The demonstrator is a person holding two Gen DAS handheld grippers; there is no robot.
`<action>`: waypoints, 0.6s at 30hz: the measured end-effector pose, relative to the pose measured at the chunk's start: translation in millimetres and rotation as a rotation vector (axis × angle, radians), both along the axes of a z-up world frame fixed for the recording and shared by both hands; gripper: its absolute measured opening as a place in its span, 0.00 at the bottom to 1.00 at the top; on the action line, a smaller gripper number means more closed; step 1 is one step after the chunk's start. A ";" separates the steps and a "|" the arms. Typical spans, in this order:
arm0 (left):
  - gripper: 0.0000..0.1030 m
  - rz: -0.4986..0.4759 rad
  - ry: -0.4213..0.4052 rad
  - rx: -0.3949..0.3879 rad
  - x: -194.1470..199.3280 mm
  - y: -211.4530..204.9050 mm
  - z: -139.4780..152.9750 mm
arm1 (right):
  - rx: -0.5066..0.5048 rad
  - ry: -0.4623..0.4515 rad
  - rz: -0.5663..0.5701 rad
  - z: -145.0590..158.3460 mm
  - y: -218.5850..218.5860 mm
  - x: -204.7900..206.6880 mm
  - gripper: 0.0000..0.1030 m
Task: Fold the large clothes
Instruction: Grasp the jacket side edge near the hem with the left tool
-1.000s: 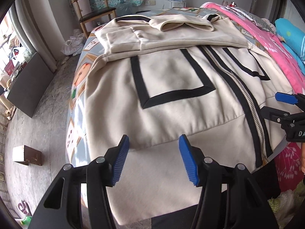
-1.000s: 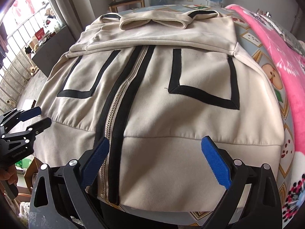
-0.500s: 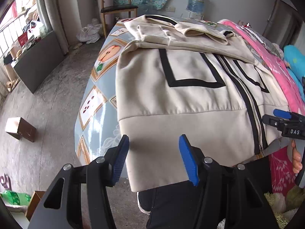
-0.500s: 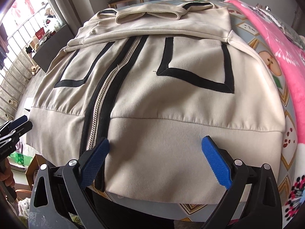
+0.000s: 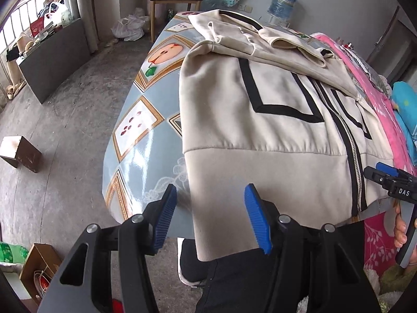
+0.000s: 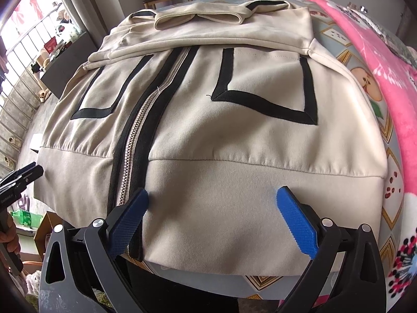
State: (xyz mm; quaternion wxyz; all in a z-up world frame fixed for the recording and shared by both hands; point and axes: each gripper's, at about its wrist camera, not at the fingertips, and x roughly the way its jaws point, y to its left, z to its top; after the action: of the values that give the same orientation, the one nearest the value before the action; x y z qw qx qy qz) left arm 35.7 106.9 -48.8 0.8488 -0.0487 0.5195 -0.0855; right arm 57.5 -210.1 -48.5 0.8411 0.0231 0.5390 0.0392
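Grey concrete floor [image 5: 60, 109] runs past a counter [image 5: 140, 146] covered in a glossy blue cloth printed with framed fruit pictures. On that counter lies a cream zip-up jacket [image 5: 250, 135], front side up, with black trim drawn in angular outlines on each half and a metal zipper [image 6: 146, 120] closed down the middle between 2 black bands. Its sleeves are folded across the chest at the far end, and its ribbed hem [image 6: 234, 208] hangs slightly over the near edge of the counter.

At the jacket's left hem corner, the left tongs [image 5: 211, 216] stand apart — nothing pressed between the blue pads, with the corner of the hem showing in the gap. The right tongs [image 6: 211, 216] are also spread wide, poised just above the hem to the right of the zipper, gripping nothing; whether the pads touch the fabric cannot be told.

A pink floral blanket [image 6: 375, 60] lies along the right side of the counter. Farther back stand a wooden chair [image 5: 174, 2] and a blue water jug [image 5: 282, 5], and a small brown box [image 5: 20, 154] sits on the floor at left.
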 end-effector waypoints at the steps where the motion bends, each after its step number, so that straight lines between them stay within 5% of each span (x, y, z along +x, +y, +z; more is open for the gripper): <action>1: 0.51 -0.011 0.004 -0.002 -1.5 -1.7 0.0 | 0.001 -0.001 -0.001 0.4 -0.3 0.3 0.93; 7: 0.42 -0.037 0.043 0.011 -10.4 -9.3 -2.7 | 0.016 -0.008 -0.002 1.7 0.4 -2.0 0.93; 18: 0.11 0.014 0.074 -0.029 -12.7 5.4 -3.8 | -0.013 -0.086 0.047 13.7 20.6 -10.0 0.93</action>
State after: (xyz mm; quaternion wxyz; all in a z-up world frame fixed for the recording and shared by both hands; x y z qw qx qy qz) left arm 23.0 112.3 -52.6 0.8288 -0.0679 0.5489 -0.0853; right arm 47.5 -189.5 -34.8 0.8624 0.0034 0.5031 0.0566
